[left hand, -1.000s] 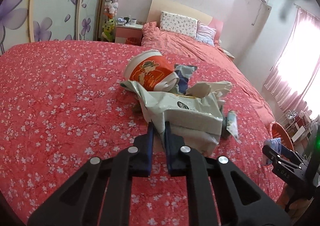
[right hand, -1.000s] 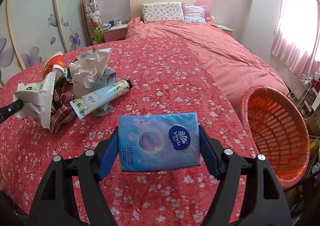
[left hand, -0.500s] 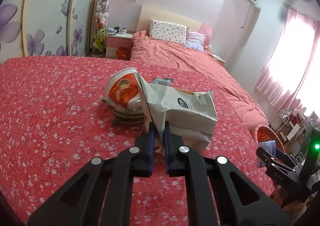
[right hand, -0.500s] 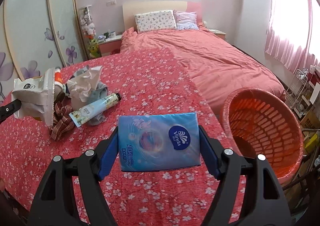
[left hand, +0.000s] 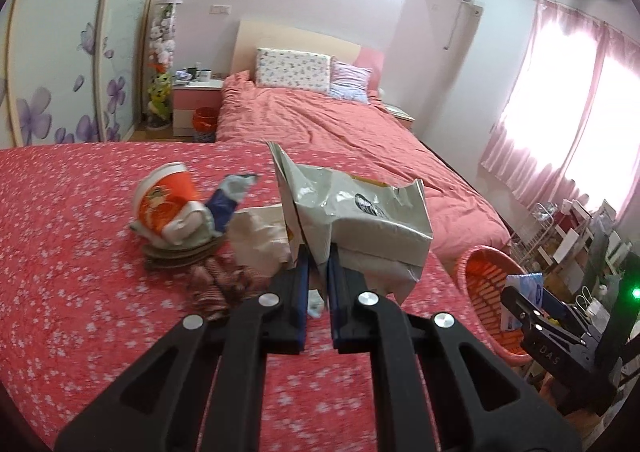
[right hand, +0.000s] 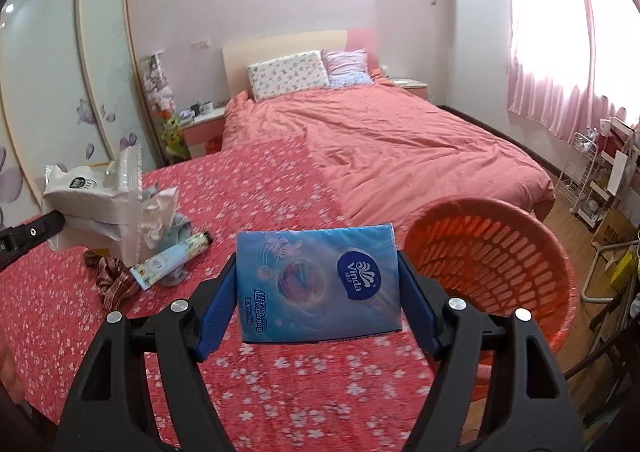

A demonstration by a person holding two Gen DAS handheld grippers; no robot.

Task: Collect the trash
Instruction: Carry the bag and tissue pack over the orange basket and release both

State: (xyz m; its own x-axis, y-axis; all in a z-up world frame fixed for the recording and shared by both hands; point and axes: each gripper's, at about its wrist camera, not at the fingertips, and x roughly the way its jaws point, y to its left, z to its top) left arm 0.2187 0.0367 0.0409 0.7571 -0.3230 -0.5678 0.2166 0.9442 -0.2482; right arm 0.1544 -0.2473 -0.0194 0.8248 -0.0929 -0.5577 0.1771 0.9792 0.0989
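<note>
My left gripper [left hand: 317, 264] is shut on a crumpled silver-white snack bag [left hand: 360, 220] and holds it above the red flowered bedspread; the bag also shows in the right wrist view [right hand: 96, 204]. My right gripper [right hand: 318, 284] is shut on a blue Vinda tissue pack [right hand: 318, 284], held just left of the orange plastic basket [right hand: 492, 264]. The basket also shows in the left wrist view [left hand: 486, 292], with the right gripper [left hand: 532, 316] over it.
On the bedspread lie an orange noodle cup [left hand: 166, 204], crumpled paper [left hand: 260, 236], a plaid cloth [right hand: 114, 280], a lotion tube [right hand: 170, 258] and a grey-blue rag [left hand: 232, 196]. Beyond is a pink bed [right hand: 400, 140]. Shelves [right hand: 584, 168] stand at right.
The left gripper has lifted the snack bag off the pile and moved right. The right gripper has carried the tissue pack toward the basket, which now looms closer.
</note>
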